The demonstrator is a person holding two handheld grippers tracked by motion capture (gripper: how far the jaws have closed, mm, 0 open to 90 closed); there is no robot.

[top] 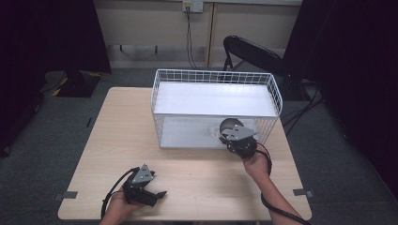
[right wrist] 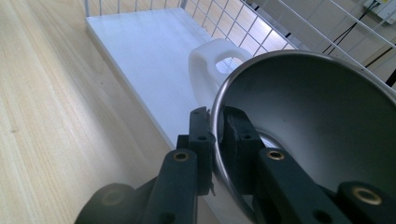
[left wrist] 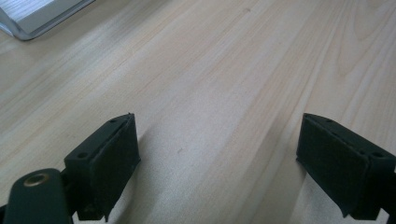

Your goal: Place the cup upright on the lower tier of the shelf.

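At the near right edge of the white wire basket (top: 277, 96), the right tool (right wrist: 215, 140) is clenched on the rim of a shiny steel cup with a white handle (right wrist: 303, 116), one black jaw inside the wall and one outside. The cup sits low at the basket's open front, over the white bottom shelf (right wrist: 149, 56); in the right gripper view its mouth faces the camera and its white handle (right wrist: 210, 65) juts toward the far side, so its long axis runs away from the tool into the basket. The person's right hand (top: 256, 164) reaches forward across the pale wooden counter (top: 197, 183), forearm cut off at the bottom edge. The cup's base is hidden behind its own rim. At the near left, the left tool (left wrist: 215, 154) rests released, jaws wide apart above bare wood, well apart from the basket.
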